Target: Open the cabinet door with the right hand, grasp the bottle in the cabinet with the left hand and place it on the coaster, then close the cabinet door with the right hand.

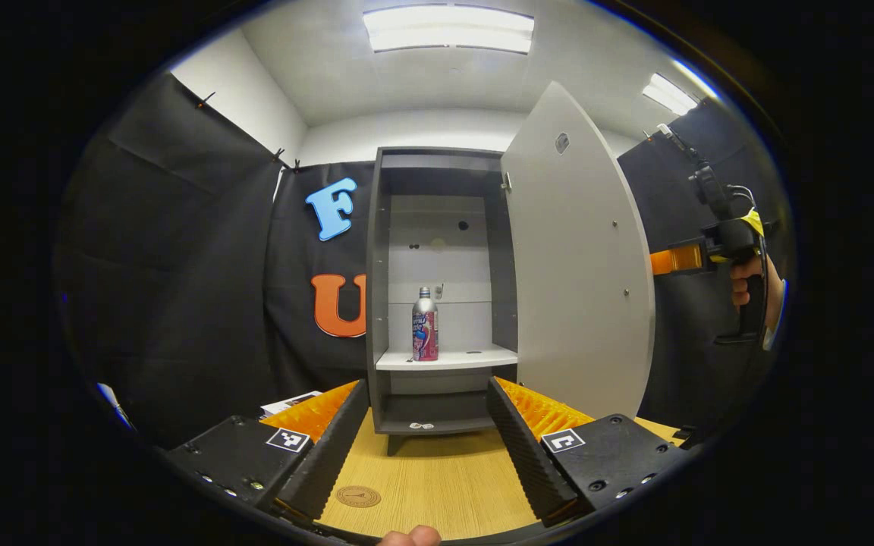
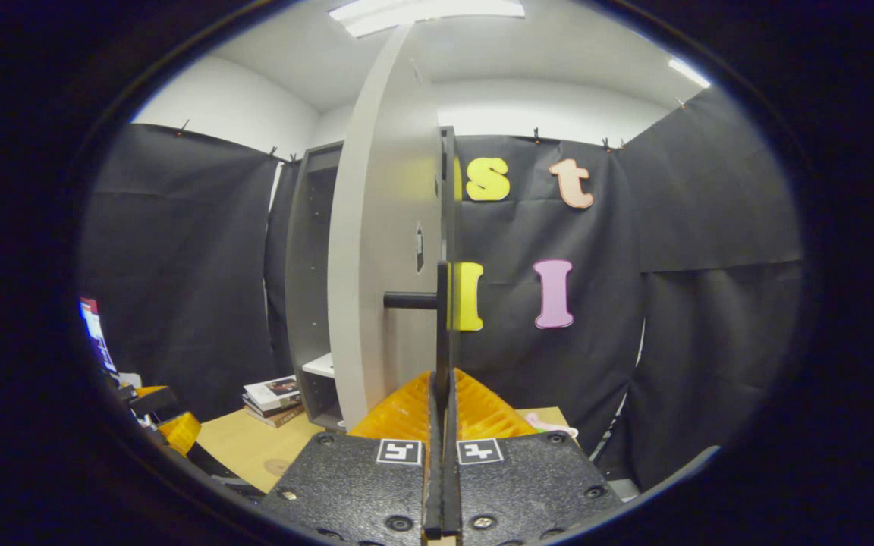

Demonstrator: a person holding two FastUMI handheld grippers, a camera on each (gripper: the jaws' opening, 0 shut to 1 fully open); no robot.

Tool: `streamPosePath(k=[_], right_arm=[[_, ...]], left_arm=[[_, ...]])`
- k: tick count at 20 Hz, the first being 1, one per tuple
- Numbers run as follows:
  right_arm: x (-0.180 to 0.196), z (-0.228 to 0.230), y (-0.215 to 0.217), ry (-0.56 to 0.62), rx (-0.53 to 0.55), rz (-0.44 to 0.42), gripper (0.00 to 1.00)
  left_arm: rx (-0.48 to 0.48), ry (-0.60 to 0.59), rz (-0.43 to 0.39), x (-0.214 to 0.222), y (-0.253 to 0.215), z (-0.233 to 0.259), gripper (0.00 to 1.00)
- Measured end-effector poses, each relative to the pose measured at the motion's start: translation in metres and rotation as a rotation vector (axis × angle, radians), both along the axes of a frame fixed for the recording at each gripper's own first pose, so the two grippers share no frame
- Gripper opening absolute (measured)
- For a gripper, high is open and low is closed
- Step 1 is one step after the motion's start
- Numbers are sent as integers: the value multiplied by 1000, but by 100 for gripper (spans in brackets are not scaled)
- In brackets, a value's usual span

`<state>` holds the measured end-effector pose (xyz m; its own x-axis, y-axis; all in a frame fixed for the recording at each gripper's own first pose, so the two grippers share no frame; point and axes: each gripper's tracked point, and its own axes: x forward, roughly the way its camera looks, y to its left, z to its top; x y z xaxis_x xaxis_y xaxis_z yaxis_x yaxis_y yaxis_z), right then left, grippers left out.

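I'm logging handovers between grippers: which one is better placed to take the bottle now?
Left. The left gripper is open, facing the bottle on the cabinet shelf; the right gripper is shut on the door handle.

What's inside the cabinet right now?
With the cabinet door open, one bottle stands upright on the middle shelf. The upper space looks bare. Small unclear items lie on the bottom shelf. The door hides the interior's right edge.

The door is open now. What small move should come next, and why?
Probably advance the open left hand-held gripper toward the bottle: it stands upright on the cabinet shelf, and the right hand-held gripper holds the door open by its handle.
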<state>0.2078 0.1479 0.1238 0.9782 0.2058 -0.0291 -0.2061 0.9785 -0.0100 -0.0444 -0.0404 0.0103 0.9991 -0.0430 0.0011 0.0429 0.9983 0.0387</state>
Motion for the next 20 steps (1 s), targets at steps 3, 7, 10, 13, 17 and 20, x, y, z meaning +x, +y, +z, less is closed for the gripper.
streamPosePath(k=[3, 7, 10, 13, 17, 20], right_arm=[[-19, -9, -2, 14, 41, 23, 4], [-34, -20, -46, -26, 22, -97, 4], [-31, -38, -47, -1, 44, -102, 4], [-28, -51, -48, 16, 65, -101, 24], [-29, -59, -47, -12, 59, -108, 59], [-33, -66, -44, -31, 72, -91, 78]], left_arm=[[-1, -9, 13, -2, 5, 0, 95], [-19, -7, 25, -3, 5, -3, 95], [-39, 0, 6, -2, -1, -5, 95], [-31, -6, 0, -3, -5, -2, 95], [-19, -8, 2, -4, -4, -3, 95], [-18, -2, 5, -4, -3, -4, 95]])
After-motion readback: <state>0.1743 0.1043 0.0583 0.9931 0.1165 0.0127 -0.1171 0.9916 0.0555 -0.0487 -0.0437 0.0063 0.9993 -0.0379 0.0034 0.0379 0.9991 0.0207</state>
